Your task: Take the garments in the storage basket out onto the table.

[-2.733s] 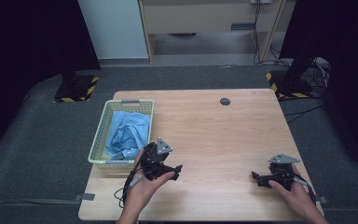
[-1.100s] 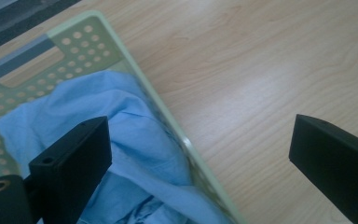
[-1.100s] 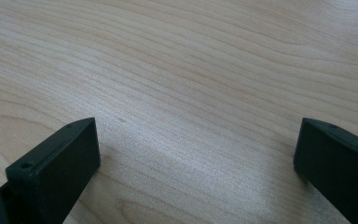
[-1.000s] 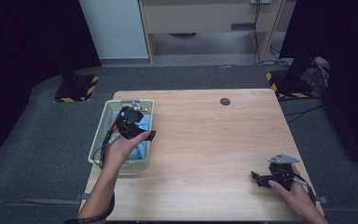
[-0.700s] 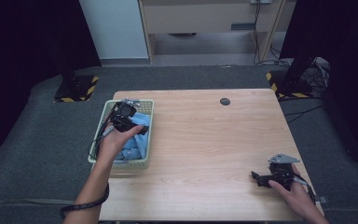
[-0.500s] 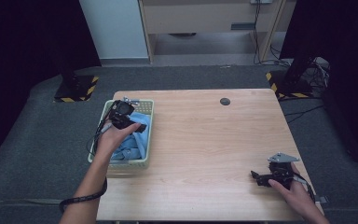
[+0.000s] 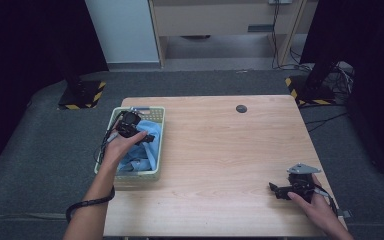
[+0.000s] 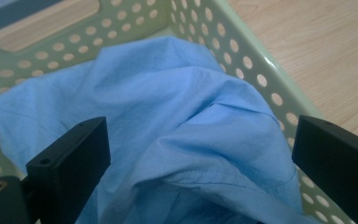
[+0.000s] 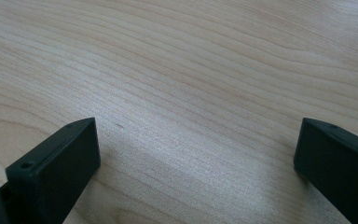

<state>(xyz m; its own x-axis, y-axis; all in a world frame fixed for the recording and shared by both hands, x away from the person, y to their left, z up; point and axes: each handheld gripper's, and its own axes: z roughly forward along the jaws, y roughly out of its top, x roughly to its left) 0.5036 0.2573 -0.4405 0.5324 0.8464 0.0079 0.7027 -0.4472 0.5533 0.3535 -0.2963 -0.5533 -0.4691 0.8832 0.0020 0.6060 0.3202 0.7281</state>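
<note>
Above the basket (image 7: pixel 156 131), the left hand-held gripper (image 8: pixel 200 154) hangs spread over the blue cloth (image 8: pixel 177 121), seemingly not touching it. Well right of the basket, the right hand-held gripper (image 9: pixel 196 163) rests spread on the table (image 9: pixel 191 70).

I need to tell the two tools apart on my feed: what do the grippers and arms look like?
Both grippers are black, each with two blocky square-ended jaws that have a small hole near the tip. The right gripper carries a grey three-cornered plate on top. A dark cable trails from the left gripper along the forearm and loops round it near the elbow. Both forearms are bare, with no sleeves in sight.
</note>
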